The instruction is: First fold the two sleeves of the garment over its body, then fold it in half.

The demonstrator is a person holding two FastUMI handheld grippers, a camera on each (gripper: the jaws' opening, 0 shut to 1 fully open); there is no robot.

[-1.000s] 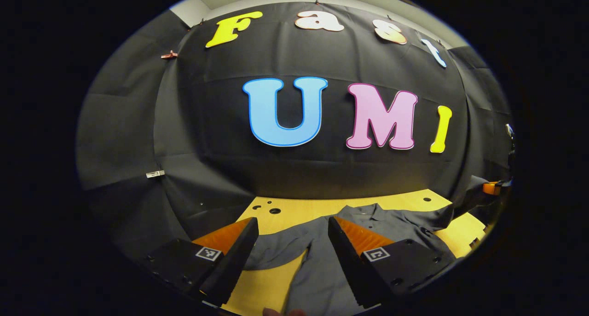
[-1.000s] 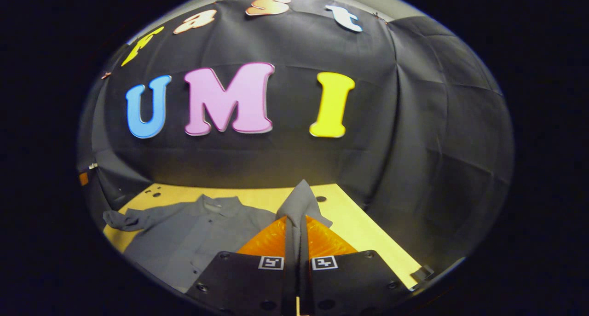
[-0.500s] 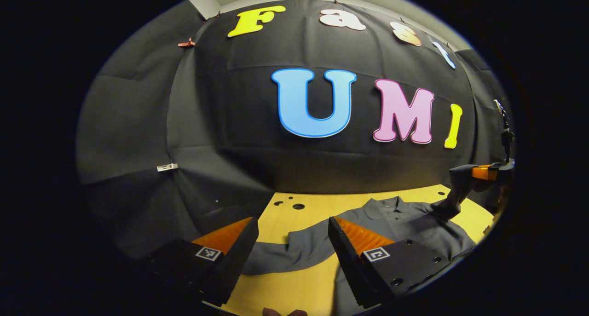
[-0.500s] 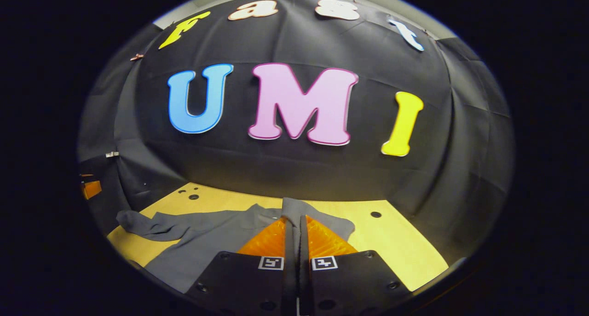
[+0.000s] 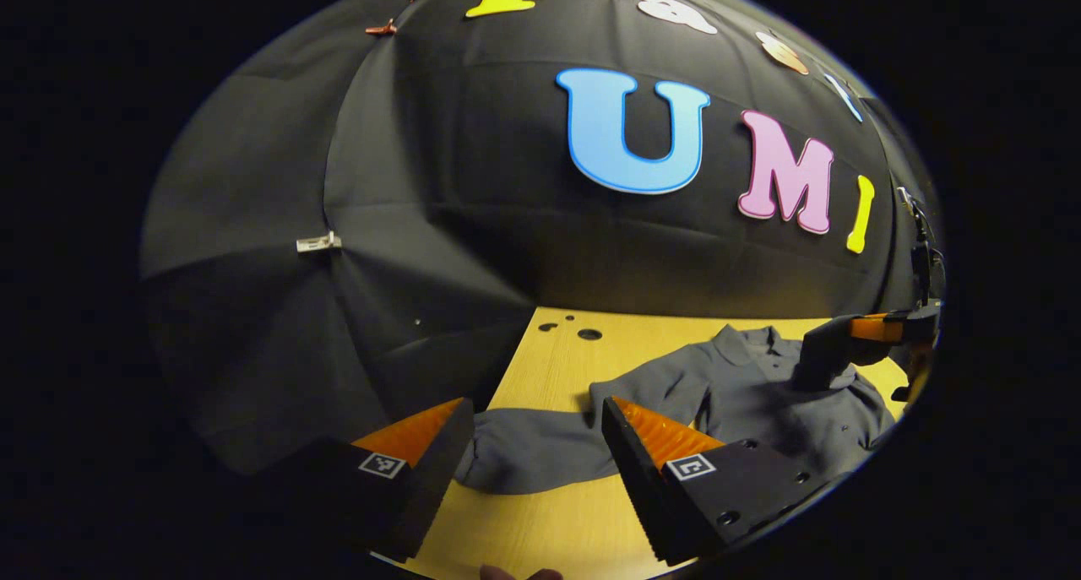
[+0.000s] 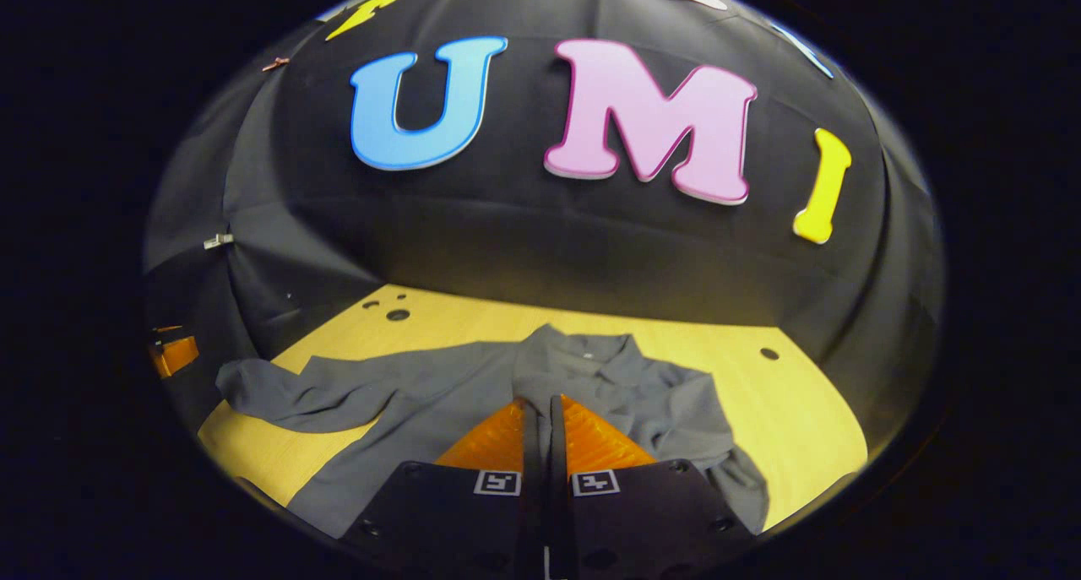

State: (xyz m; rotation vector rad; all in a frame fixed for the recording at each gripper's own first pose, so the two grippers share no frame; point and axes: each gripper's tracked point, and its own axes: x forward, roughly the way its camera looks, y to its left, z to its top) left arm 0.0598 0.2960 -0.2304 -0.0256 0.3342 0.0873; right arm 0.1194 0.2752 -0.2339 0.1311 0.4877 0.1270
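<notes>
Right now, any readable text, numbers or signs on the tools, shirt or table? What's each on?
Left tool: square black-and-white markers, code patterns, no letters.
Right tool: same kind of markers, no letters.
Grey shirt: no text visible.
Wooden table: none.
White tag on the wall cloth: too small to read.

L gripper (image 5: pixel 532 445) fingers wide apart; R gripper (image 6: pixel 541 424) fingers pressed together.
</notes>
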